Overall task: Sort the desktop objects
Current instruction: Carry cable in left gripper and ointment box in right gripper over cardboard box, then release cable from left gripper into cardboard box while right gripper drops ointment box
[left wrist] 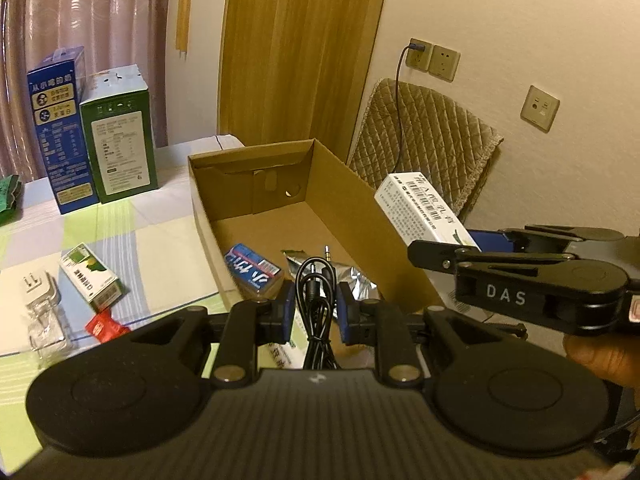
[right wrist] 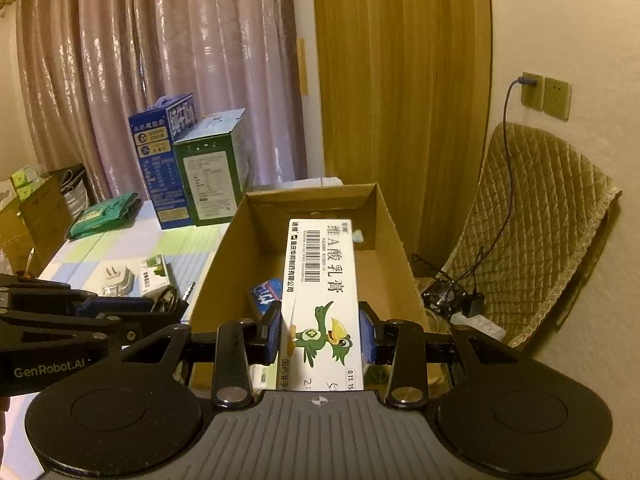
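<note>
Over an open cardboard box (left wrist: pixel 320 216) on a checked worktop (left wrist: pixel 132 240), two hand-held tools carry items. The left tongs (left wrist: pixel 316 312) are closed almost fully on a coiled black audio cable (left wrist: pixel 318 296), its loop standing upright between the pads and its plug tip pointing away, toward the box interior. The right tongs (right wrist: pixel 322 338), partly open, clamp a long white ointment carton (right wrist: pixel 320 292); its long axis runs straight ahead along the fingers, its far end over the box. Both tools tilt downward. Inside the box lie a blue packet (left wrist: pixel 252 270) and a foil sachet (left wrist: pixel 352 276). A small green-and-white box (left wrist: pixel 90 276) rests on the worktop.
</note>
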Motion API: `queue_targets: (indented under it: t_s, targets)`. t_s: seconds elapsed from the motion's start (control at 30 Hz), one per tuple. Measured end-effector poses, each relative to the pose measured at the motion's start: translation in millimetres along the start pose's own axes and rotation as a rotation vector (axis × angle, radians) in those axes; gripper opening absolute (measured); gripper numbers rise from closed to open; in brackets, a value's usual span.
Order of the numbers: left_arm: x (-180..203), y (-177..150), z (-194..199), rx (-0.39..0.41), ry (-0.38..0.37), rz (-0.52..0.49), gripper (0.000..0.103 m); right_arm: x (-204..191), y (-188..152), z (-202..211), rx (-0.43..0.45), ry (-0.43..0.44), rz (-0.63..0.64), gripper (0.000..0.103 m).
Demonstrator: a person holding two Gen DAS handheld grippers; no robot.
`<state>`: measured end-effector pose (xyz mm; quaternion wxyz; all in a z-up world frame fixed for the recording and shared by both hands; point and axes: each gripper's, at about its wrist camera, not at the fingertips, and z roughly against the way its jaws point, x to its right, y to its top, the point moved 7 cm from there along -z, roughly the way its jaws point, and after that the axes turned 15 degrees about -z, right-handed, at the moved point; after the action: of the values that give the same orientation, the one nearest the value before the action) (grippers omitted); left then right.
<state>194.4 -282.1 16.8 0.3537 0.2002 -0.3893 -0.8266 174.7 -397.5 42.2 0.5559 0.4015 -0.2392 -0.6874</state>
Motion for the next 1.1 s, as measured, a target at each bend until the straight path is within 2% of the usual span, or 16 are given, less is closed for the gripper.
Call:
queue_targets:
  t_s: [0.33, 0.87, 1.0, 1.1]
  targets:
    - [-4.8, 18.7, -32.2, -0.019, -0.011, 0.009, 0.017, 11.2, 22.3, -26.2, -0.013, 0.004, -0.005, 0.035]
    - [-14.3, 20.8, -64.2, -0.037, -0.031, 0.047, 0.017, 23.7, 34.6, -49.8, -0.029, 0.0, -0.015, 0.035]
    - [-18.4, 21.4, -71.1, -0.038, -0.012, 0.048, 0.018, 24.4, 34.8, -54.3, -0.034, -0.002, -0.017, 0.035]
    - [-22.4, 19.5, -72.6, -0.048, -0.011, 0.063, 0.023, 25.3, 34.7, -56.9, -0.038, -0.003, -0.016, 0.035]
